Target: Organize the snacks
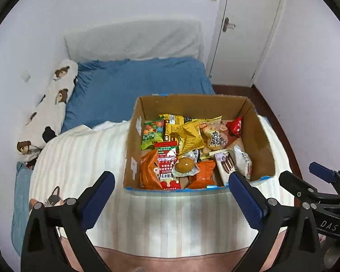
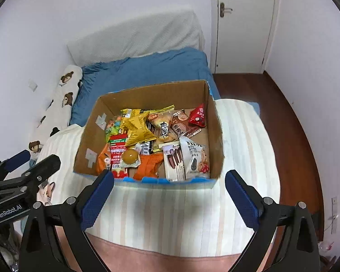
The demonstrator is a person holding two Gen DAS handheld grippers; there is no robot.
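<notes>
An open cardboard box (image 1: 192, 104) stands on a striped blanket on the bed; it also shows in the right wrist view (image 2: 151, 93). It holds several snack packets: a yellow bag (image 1: 189, 136), a green candy bag (image 1: 151, 136), orange packets (image 1: 148, 170), a braised egg pack (image 1: 184, 165), a red triangular packet (image 2: 197, 116) and a white biscuit pack (image 2: 196, 156). My left gripper (image 1: 171, 179) is open and empty, just before the box's near edge. My right gripper (image 2: 170, 179) is open and empty, also at the near edge.
The striped blanket (image 1: 170, 222) covers the near bed. A blue sheet (image 1: 136, 79), a bear-print pillow (image 1: 54, 97) and a white headboard cushion (image 1: 133, 40) lie behind. A white door (image 1: 244, 27) and dark wood floor (image 2: 272, 104) are at the right.
</notes>
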